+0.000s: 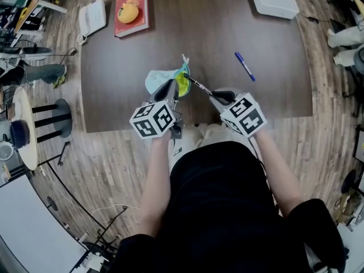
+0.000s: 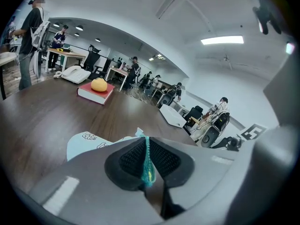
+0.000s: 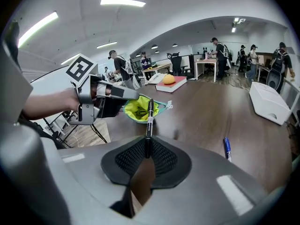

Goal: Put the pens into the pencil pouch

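left gripper [image 2: 147, 149]: my jaws are pressed together on the teal zip edge of the pencil pouch [image 2: 84, 142]
right gripper [image 3: 147, 150]: my jaws pinch one end of the black pen [image 3: 149, 118], the rest sticking out ahead between the pads
black pen: its far end is at the pouch's open yellow mouth, just beside my left jaws
pencil pouch: near the front edge of the table [image 1: 227, 27]
blue pen [image 1: 245, 66]: flat on the table, well apart to the right of both my grippers
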